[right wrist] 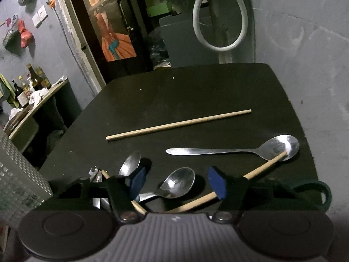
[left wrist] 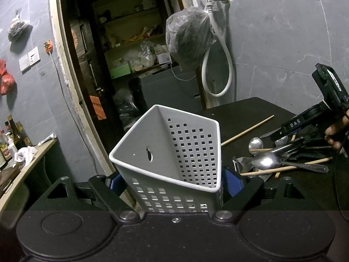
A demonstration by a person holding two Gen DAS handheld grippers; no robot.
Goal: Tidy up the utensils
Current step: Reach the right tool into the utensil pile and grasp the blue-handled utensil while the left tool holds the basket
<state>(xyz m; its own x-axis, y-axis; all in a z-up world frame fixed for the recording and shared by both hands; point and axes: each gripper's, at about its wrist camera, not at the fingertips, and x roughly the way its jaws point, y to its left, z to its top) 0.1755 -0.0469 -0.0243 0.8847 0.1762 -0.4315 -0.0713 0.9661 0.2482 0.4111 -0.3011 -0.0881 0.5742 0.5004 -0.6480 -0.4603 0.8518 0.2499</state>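
My left gripper [left wrist: 174,183] is shut on a white perforated utensil basket [left wrist: 170,152], which it holds tilted with its mouth facing up and away; the basket looks empty. The basket's wall also shows at the left edge of the right wrist view [right wrist: 19,174]. My right gripper [right wrist: 177,182] is open and hovers low over a pile of utensils: a steel spoon [right wrist: 178,182] lies between its blue pads, a second spoon [right wrist: 130,163] by the left pad, a chopstick [right wrist: 261,168] under the right one. A long spoon [right wrist: 240,149] and a single chopstick [right wrist: 177,124] lie farther out.
The utensils lie on a black table [right wrist: 196,91] set against a grey wall. A white hose [right wrist: 218,21] hangs behind it, next to an open doorway [left wrist: 122,54]. A side counter with bottles [right wrist: 28,85] stands at the left. The right gripper also shows in the left wrist view [left wrist: 309,128].
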